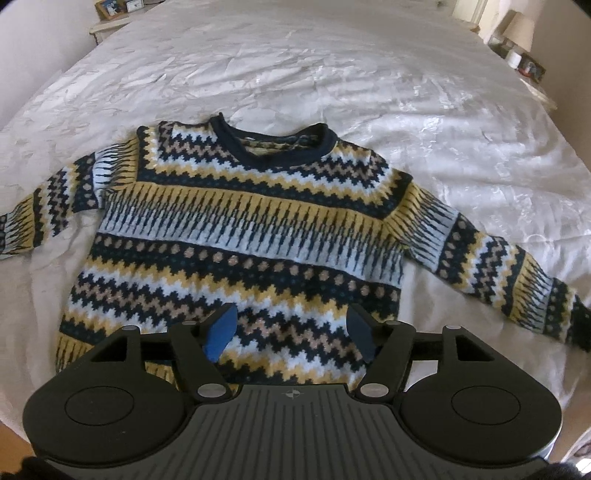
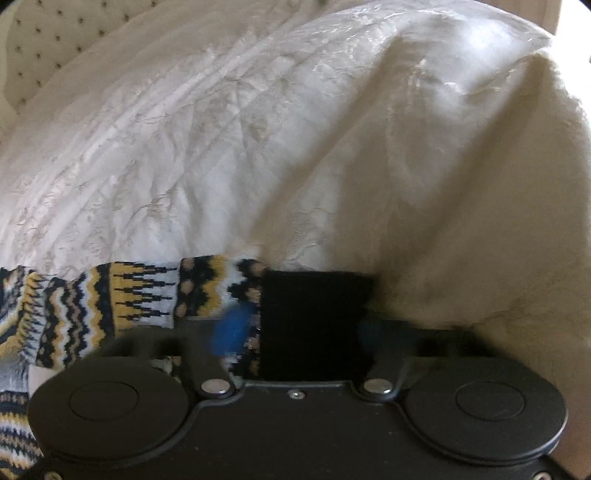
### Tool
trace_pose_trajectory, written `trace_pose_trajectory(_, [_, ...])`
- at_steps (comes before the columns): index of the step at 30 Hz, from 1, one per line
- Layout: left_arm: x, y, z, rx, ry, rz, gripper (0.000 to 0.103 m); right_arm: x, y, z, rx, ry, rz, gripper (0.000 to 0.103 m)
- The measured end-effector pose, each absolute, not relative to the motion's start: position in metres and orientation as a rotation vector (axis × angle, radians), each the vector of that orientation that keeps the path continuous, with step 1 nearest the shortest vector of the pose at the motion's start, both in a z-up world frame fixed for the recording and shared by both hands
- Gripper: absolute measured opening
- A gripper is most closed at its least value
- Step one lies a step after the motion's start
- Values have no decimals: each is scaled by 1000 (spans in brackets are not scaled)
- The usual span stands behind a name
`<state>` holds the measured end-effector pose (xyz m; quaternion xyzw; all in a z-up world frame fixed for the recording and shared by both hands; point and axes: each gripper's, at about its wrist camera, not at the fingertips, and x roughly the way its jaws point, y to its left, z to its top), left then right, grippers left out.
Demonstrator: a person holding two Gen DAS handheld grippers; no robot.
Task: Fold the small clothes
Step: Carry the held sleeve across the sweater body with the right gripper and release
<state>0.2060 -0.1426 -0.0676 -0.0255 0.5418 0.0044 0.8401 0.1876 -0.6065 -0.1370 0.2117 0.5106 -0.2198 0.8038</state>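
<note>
A small knitted sweater (image 1: 240, 229) with navy, yellow, pale blue and tan zigzag bands lies flat, face up, on a white bedspread (image 1: 295, 74), both sleeves spread out. My left gripper (image 1: 291, 332) is open, hovering above the sweater's hem. In the right wrist view, the sweater's sleeve (image 2: 147, 295) runs in from the left and its black cuff (image 2: 314, 325) lies between the fingers of my right gripper (image 2: 299, 332). The jaws stand wide apart around the cuff. The blue left pad (image 2: 231, 332) is blurred.
The bedspread (image 2: 258, 147) drops over the bed's edge at the right. A tufted headboard (image 2: 48, 40) shows at top left. Bedside tables with a lamp (image 1: 519, 27) and small items (image 1: 118, 5) stand at the far corners.
</note>
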Motion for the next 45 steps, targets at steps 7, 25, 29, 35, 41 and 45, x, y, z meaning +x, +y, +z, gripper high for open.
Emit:
trace_pose_trajectory(7, [206, -124, -65, -56, 1128, 14, 64, 195, -590, -105, 469, 1028, -418, 20])
trace_pose_trajectory(25, [220, 25, -75, -141, 1101, -80, 64, 316, -353, 30, 534, 784, -22, 20])
trace_pose_trajectory(29, [223, 75, -77, -154, 1098, -55, 64, 349, -270, 26, 554, 787, 91, 20])
trace_pose_trajectory(35, [226, 134, -82, -141, 1104, -21, 64, 400, -163, -18, 581, 872, 209, 20])
trace_pose_trajectory(41, [228, 171, -93, -165, 1128, 12, 64, 425, -78, -72, 476, 990, 239, 20])
trace_pose_trajectory(45, [232, 183, -98, -173, 1142, 17, 64, 439, -39, -95, 439, 1041, 246, 29])
